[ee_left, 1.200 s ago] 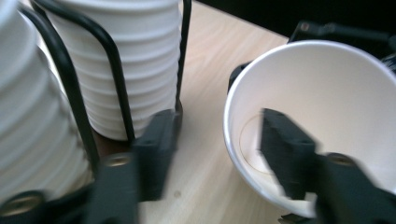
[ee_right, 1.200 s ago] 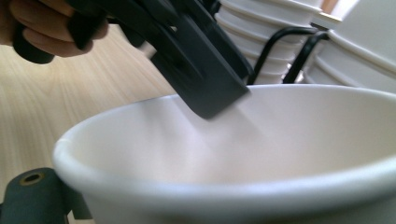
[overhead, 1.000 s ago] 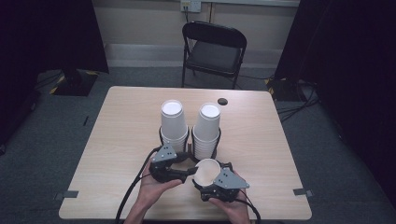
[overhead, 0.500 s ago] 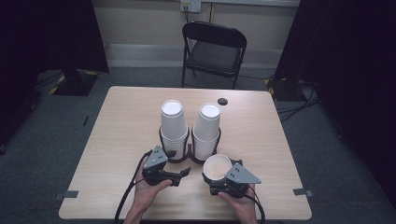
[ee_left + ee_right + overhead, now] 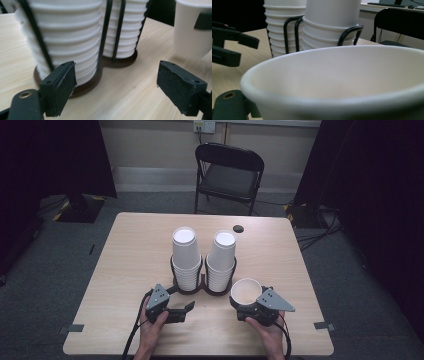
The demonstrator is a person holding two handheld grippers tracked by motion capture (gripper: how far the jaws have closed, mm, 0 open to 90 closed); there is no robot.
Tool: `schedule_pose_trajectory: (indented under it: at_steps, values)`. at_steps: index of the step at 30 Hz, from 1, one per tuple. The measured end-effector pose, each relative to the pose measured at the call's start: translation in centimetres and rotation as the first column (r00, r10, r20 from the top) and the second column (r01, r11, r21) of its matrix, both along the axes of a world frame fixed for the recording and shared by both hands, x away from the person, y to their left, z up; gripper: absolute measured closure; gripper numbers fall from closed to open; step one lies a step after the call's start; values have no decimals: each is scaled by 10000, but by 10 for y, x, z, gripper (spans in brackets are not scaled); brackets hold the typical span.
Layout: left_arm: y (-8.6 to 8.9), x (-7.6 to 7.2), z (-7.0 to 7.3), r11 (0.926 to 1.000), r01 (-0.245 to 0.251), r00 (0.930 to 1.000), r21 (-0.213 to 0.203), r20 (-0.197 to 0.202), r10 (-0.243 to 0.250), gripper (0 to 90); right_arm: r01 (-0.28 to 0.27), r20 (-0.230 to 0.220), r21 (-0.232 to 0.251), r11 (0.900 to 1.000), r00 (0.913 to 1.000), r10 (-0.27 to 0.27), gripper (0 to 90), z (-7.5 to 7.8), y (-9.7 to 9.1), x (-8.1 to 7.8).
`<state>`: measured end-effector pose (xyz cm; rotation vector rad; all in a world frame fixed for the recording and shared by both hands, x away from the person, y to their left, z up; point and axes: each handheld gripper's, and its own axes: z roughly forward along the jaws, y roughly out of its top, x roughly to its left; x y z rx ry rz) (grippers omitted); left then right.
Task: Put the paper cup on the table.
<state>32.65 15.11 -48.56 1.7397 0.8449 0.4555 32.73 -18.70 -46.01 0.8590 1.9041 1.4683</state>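
A: Closest to us, our left gripper [image 5: 186, 309] sits low over the bench [image 5: 125, 270], just in front of the rack [image 5: 202, 282]. A second ago it was up against the cup [image 5: 246, 291] together with the right one; now it has dropped away and its fingers [image 5: 61, 86] have just been opening. They stand wide apart with nothing between them.

B: So we have let go with the left. And the cup?

A: It has come away from the front of the rack and now sits to the rack's right, upright, mouth up, at the front of our right gripper [image 5: 243, 306]. From the right gripper view the rim [image 5: 332, 75] spreads right across in front of us, so we judge those fingers to be clamped on its wall, though the pads themselves are hidden.

B: Then the hand-off is done; the right hand carries the cup alone.

A: That is how we read it. Farther off, the two stacks [image 5: 186, 255] stand in the rack untouched, and beyond them a small dark disc [image 5: 238, 228] lies near the bench's far edge, with a chair [image 5: 227, 170] behind.

B: We reckon one cup is freed, and our left is ready to steady the rack or pull another.
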Motion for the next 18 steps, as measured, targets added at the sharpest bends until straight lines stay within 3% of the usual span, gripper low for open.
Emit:
schedule_pose_trajectory:
  at_steps: [4, 7, 12, 15, 17, 18]
  values:
    - [7, -2, -6, 9993, -340, 9993, -160, 123, 342, 156, 173, -78, 120, 9998, 9998, -172, 102, 1, -6, 6]
    - [13, -4, -9, 9949, -946, 9945, -343, 428, 961, 155, 454, -115, 447, 9980, 9989, -449, 102, 5, -13, 14]
    - [17, -6, -10, 9931, -1100, 9917, -401, 621, 1123, 155, 783, -192, 1016, 9917, 9969, -767, 102, 9, -21, 25]
    - [16, -7, -10, 9925, -1154, 9906, -412, 686, 1180, 155, 970, -199, 1105, 9891, 9952, -954, 102, 13, -24, 33]
    - [16, -10, -10, 9929, -1171, 9873, -188, 1054, 1185, 155, 1081, -134, 1165, 9873, 9941, -1072, 102, 16, -26, 40]
    - [16, -10, -10, 9929, -1171, 9873, -188, 1054, 1185, 155, 1147, -155, 1197, 9862, 9934, -1137, 101, 18, -28, 45]
